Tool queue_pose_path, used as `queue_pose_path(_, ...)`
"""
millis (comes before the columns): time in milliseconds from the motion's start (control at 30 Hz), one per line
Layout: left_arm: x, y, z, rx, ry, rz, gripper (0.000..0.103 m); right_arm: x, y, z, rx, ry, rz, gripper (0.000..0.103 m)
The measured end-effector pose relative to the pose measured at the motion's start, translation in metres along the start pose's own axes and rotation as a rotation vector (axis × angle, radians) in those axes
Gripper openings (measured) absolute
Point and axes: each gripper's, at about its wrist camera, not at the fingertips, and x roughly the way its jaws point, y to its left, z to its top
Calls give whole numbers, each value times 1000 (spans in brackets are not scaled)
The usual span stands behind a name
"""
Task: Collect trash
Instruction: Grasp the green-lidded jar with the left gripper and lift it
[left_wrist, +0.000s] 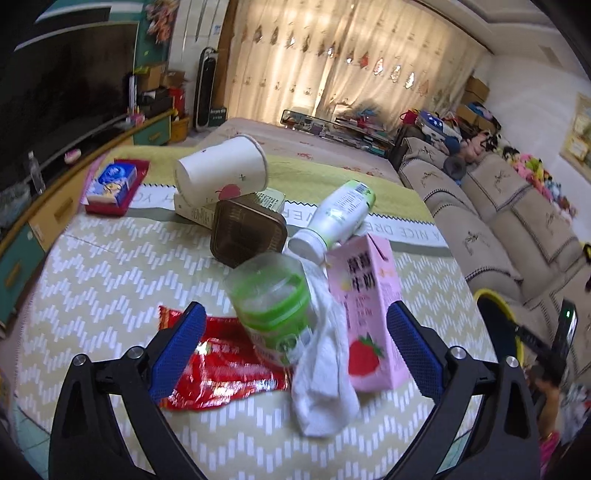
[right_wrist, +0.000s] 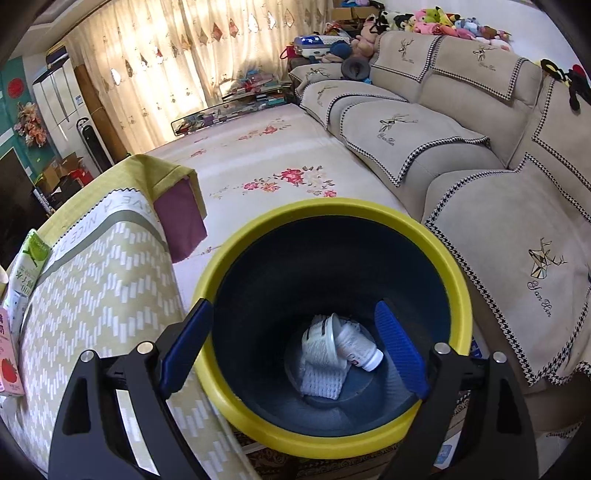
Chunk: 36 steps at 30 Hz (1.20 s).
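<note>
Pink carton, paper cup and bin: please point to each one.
Pink carton (left_wrist: 364, 314): left wrist view, front face.
Paper cup (left_wrist: 221, 170): left wrist view, side wall.
Bin (right_wrist: 332, 210): right wrist view, yellow rim.

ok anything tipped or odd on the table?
Yes. The paper cup lies on its side atop a box, the white bottle is tipped against the pink carton, and a crumpled tissue drapes beside it.
</note>
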Motion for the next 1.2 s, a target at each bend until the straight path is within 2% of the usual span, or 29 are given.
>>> queue_pose_path(200, 31, 12, 12, -40, 48, 10, 86, -2, 13, 0, -35, -4, -2, 85)
queue_pose_path(400, 54, 22, 14, -72, 92, -22, 68, 1, 15, 0, -39, 3, -3, 85)
queue_pose_path(533, 59, 20, 14, -69, 84, -29, 56, 4, 16, -2, -46, 15, -2, 84)
queue_pose_path(833, 48, 15, 15, -52, 44, -52, 56, -3, 21, -3, -56, 4, 3, 84)
queue_pose_path(1200, -17, -5, 27, 27, -84, -42, 56, -26, 15, -6, -55, -40, 6, 85)
